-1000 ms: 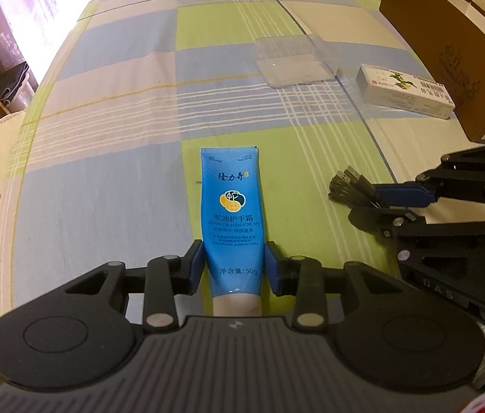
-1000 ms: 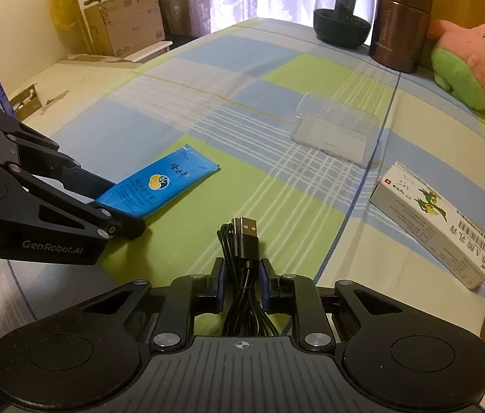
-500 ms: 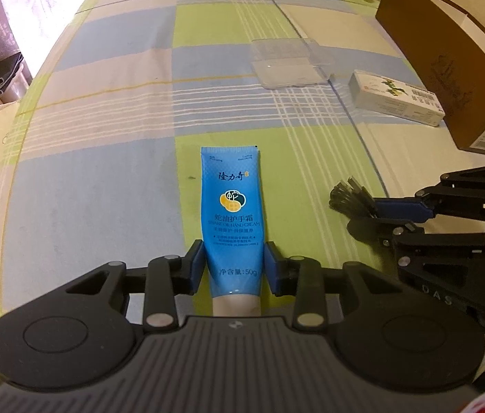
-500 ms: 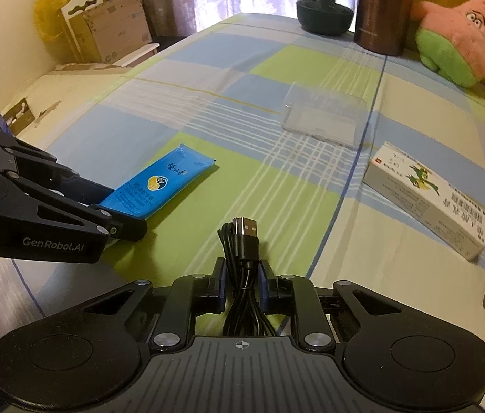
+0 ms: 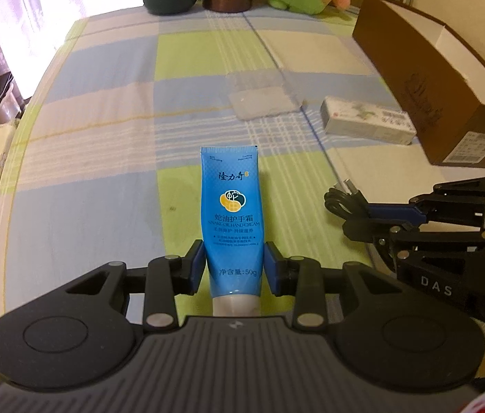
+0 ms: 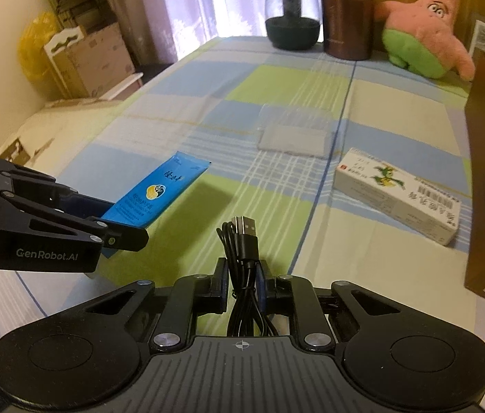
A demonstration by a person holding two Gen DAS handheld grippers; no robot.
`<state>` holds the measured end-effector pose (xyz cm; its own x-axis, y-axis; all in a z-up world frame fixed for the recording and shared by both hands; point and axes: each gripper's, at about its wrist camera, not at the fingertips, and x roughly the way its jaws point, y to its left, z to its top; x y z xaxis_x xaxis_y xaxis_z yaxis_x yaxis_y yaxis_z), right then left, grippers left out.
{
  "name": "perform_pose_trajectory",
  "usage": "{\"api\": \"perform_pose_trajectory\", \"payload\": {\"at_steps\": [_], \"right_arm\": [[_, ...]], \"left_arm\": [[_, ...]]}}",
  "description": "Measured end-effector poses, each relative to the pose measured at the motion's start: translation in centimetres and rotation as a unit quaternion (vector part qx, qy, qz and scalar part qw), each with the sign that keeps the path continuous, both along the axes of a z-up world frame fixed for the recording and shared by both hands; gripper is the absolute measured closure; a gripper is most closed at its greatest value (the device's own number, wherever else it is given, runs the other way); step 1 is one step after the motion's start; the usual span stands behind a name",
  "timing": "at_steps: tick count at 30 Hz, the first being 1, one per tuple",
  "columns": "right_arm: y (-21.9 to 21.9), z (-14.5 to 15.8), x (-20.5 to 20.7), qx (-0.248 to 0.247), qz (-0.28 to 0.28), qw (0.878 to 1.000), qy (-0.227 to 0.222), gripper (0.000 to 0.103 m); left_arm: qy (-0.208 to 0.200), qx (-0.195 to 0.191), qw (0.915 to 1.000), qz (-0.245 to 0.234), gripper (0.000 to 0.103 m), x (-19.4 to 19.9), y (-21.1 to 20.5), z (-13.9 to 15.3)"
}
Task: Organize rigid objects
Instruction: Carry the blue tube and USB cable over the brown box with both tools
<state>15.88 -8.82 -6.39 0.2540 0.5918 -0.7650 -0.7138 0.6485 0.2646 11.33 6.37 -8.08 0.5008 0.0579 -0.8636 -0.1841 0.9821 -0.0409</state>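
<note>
one blue hand cream tube point(image 5: 231, 220), one bundled black usb cable point(image 6: 242, 258), one white carton point(image 6: 397, 196), one clear plastic tray point(image 5: 259, 99) and one brown cardboard box point(image 5: 425, 79) are in view on or over the checked tablecloth point(image 5: 104, 120). at the far end stand one dark round jar point(image 6: 292, 17), one brown canister point(image 6: 346, 17) and one pink and green plush star point(image 6: 421, 31).

the tube reads "snake oil hand cream" and "50g" among chinese characters; the carton carries a barcode and a green dragon figure. the left gripper point(image 5: 234, 268) body reads "genrobot.ai", the right gripper point(image 6: 241, 282) body "das".

the left fingers are clamped on the tube's lower body near its white cap, the tube pointing away from the camera, raised off the cloth with its shadow below it. the right fingers are clamped on the cable bundle, its usb plug sticking out far past them. tray and carton lie farther off, the box at the right.
</note>
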Motion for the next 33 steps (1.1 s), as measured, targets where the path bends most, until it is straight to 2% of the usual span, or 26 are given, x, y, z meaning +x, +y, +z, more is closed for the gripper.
{"api": "perform_pose_trajectory", "payload": {"at_steps": [20, 33], "right_arm": [[-6.3, 6.2, 1.8, 0.052, -0.088, 0.995, -0.019, 0.091], [-14.1, 9.6, 4.5, 0.064, -0.191, 0.979, -0.037, 0.091]], "left_arm": [[-0.05, 0.006, 0.996, -0.073, 0.072, 3.5, -5.5, 5.3], [-0.088, -0.007, 0.9846, -0.151, 0.072, 8.2, -12.0, 8.5]]}}
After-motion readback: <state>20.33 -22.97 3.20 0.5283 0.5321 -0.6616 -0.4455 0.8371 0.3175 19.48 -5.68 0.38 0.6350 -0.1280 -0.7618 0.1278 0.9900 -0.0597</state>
